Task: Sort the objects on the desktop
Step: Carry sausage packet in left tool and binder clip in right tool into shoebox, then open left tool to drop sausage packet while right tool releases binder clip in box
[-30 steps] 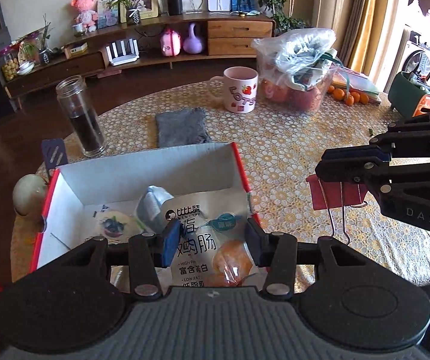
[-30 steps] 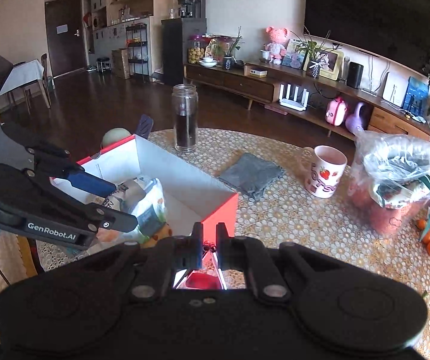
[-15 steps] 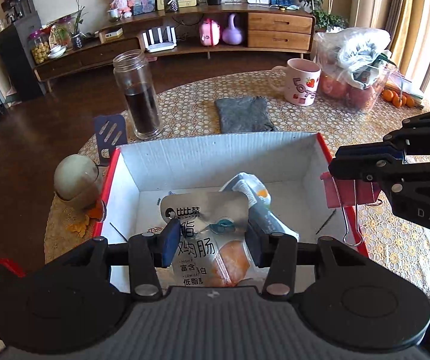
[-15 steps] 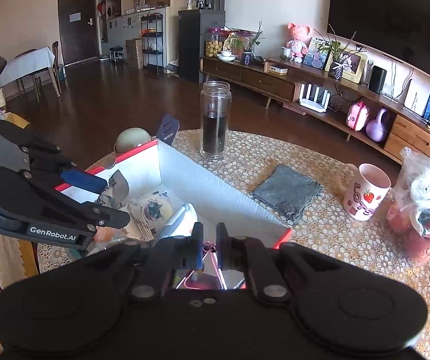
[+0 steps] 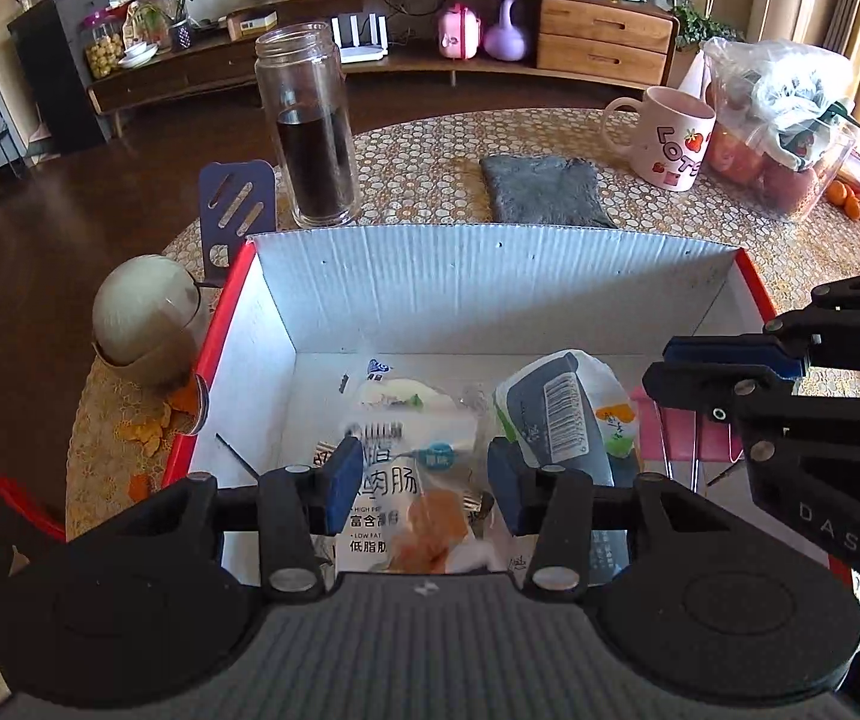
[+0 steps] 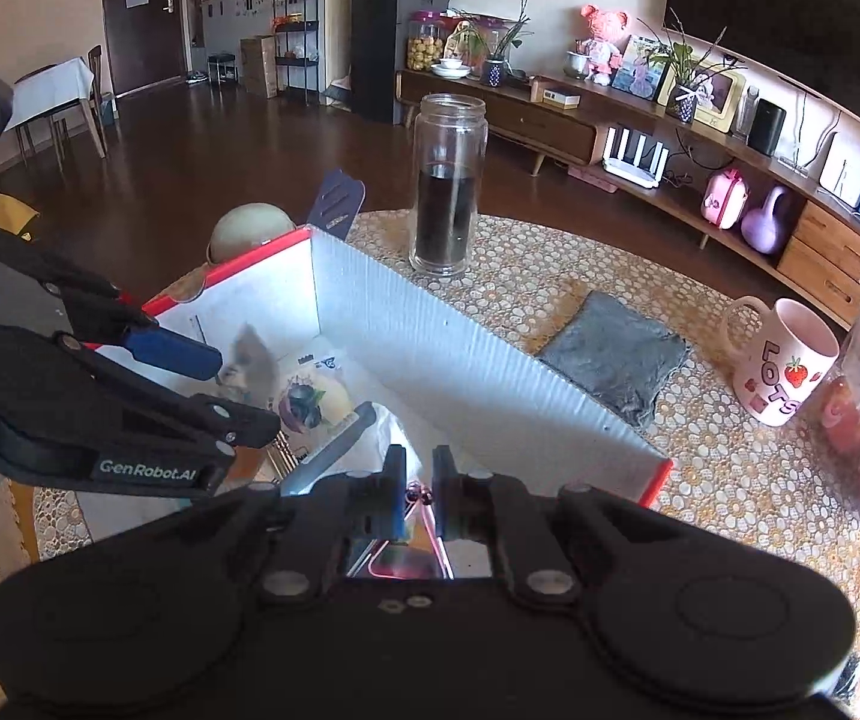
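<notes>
Both tongs have come down over the box (image 5: 490,276): left tongs (image 5: 417,483) clamp a snack pack (image 5: 405,498), right tongs (image 6: 416,495) pinch a pink clip (image 5: 679,438). The box sits on a lace-covered bench (image 5: 430,156) in a living room.

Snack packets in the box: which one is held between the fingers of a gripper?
The chicken sausage packet, pinched by the left gripper. The barcode packet and the small white packet lie loose.
</notes>
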The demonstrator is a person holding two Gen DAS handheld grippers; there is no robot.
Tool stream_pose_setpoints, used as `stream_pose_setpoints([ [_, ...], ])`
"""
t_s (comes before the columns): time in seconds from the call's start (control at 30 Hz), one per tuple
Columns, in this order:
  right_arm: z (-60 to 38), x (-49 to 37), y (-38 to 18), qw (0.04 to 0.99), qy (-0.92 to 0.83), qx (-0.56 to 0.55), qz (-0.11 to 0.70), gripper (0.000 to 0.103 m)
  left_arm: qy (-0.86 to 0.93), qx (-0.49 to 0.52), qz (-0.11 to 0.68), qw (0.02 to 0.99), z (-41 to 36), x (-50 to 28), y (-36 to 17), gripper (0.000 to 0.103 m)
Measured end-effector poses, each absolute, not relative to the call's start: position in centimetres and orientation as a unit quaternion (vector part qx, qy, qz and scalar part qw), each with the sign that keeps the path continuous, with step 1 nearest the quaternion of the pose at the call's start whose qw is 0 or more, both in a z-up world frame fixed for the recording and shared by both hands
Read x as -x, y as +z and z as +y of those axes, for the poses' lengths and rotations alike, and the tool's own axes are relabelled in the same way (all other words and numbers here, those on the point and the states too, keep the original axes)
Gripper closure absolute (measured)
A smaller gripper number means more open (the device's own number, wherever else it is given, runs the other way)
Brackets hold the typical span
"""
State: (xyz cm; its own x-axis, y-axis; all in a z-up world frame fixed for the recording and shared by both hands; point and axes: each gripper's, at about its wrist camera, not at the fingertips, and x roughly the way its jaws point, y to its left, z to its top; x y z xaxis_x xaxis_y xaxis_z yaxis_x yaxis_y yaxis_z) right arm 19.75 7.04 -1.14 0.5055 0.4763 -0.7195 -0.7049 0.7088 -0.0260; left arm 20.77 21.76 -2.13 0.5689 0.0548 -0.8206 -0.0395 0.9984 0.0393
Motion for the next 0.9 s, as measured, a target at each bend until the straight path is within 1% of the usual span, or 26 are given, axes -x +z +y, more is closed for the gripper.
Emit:
stream_pose_setpoints([
  [0.33,7.4,-19.8,-3.5,0.847,0.34,0.159,0.376,0.095,0.016,0.001,0.476,0.879,21.8,-21.3,-3.6,0.058],
  [0.37,7.4,-19.7,-3.6,0.846,0.341,0.159,0.377,0.091,0.015,0.002,0.478,0.878,21.8,-21.3,-3.7,0.058],
  [0.5,7.3,-18.7,-4.0,0.844,0.347,0.169,0.373,0.085,0.016,0.002,0.479,0.878,21.6,-21.2,-3.9,0.058],
  [0.57,7.2,-18.3,-4.0,0.84,0.352,0.174,0.374,0.076,0.017,0.004,0.481,0.877,21.4,-21.1,-4.0,0.058],
  [0.6,7.1,-18.1,-4.0,0.839,0.353,0.175,0.375,0.074,0.019,0.004,0.482,0.876,21.4,-21.0,-4.1,0.058],
  [0.67,6.9,-17.8,-3.9,0.84,0.354,0.175,0.371,0.063,0.022,0.004,0.484,0.875,21.2,-20.9,-4.2,0.058],
  [0.7,6.8,-17.7,-3.8,0.84,0.356,0.174,0.371,0.061,0.022,0.005,0.484,0.875,21.1,-20.8,-4.2,0.058],
  [0.77,6.4,-17.4,-3.5,0.839,0.362,0.171,0.37,0.052,0.024,0.005,0.484,0.874,21.0,-20.6,-4.1,0.058],
  [0.87,5.8,-16.8,-2.9,0.839,0.369,0.171,0.363,0.044,0.026,0.006,0.483,0.875,20.8,-20.2,-4.0,0.05],
  [0.9,5.7,-16.6,-2.8,0.838,0.371,0.171,0.361,0.044,0.027,0.008,0.482,0.875,20.7,-20.1,-3.9,0.047],
])
